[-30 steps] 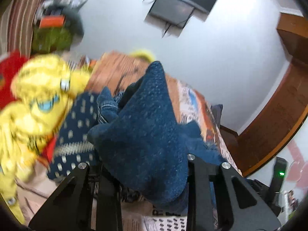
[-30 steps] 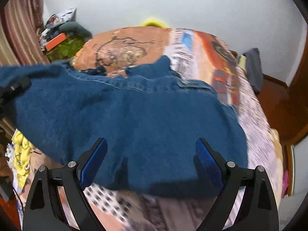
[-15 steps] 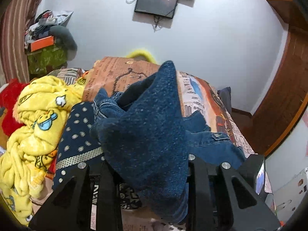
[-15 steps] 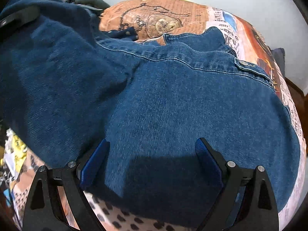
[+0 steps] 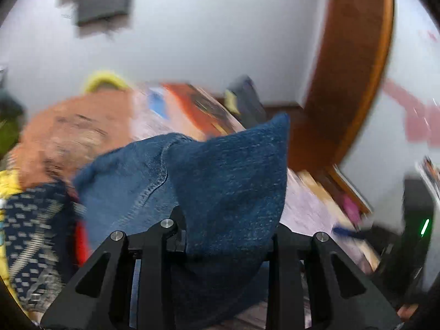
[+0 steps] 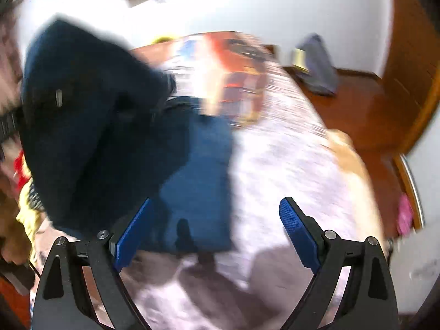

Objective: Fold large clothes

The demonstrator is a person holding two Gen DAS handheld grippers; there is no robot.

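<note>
A blue denim garment (image 5: 220, 181) fills the middle of the left wrist view. My left gripper (image 5: 225, 236) is shut on a fold of it, and the cloth hides the fingertips. In the right wrist view the same denim garment (image 6: 115, 126) hangs bunched at the left, lifted above the bed, with a lower part lying on the cover. My right gripper (image 6: 217, 228) is open and empty, its blue pads (image 6: 298, 228) spread above the bed to the right of the denim. Both views are motion-blurred.
The bed (image 6: 288, 165) has a printed orange and white cover. A navy patterned cloth (image 5: 30, 233) and yellow fabric lie at the left. A grey cloth (image 6: 316, 63) lies on the wooden floor by the far wall. A wooden door frame (image 5: 352, 68) stands right.
My left gripper has swung right with the denim still gripped. The denim has been pulled off to the left of my right gripper, baring the bed cover beneath it.
</note>
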